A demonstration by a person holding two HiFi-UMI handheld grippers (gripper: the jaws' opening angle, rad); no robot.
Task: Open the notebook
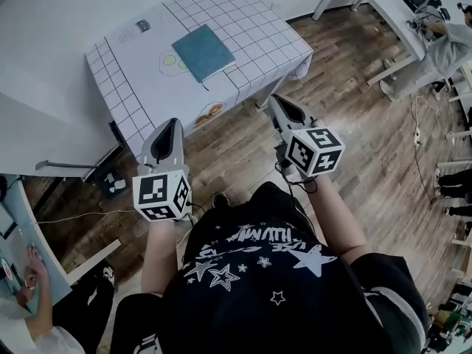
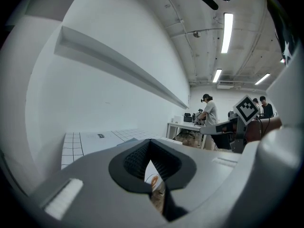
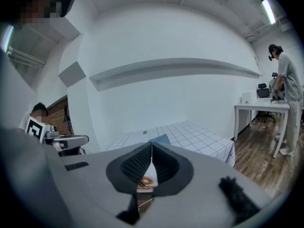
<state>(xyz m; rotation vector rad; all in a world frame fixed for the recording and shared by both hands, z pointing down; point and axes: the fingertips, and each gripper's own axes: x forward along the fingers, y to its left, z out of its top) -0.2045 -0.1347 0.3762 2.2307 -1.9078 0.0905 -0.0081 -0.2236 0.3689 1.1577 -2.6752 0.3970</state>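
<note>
A closed teal notebook lies flat on a small table under a white grid-pattern cloth, some way ahead of me. Both grippers hang in the air short of the table, over the wooden floor, and point towards it. My left gripper is shut with nothing in it, its ribbed pads meeting at the tip. My right gripper is also shut and empty. The notebook peeks over the jaws in the right gripper view. In the left gripper view only a thin edge of it shows.
A white wall runs behind and left of the table. A long white desk with equipment stands at the far right, with a person beside it. Another person sits at a desk at the lower left. Cables trail over the floor.
</note>
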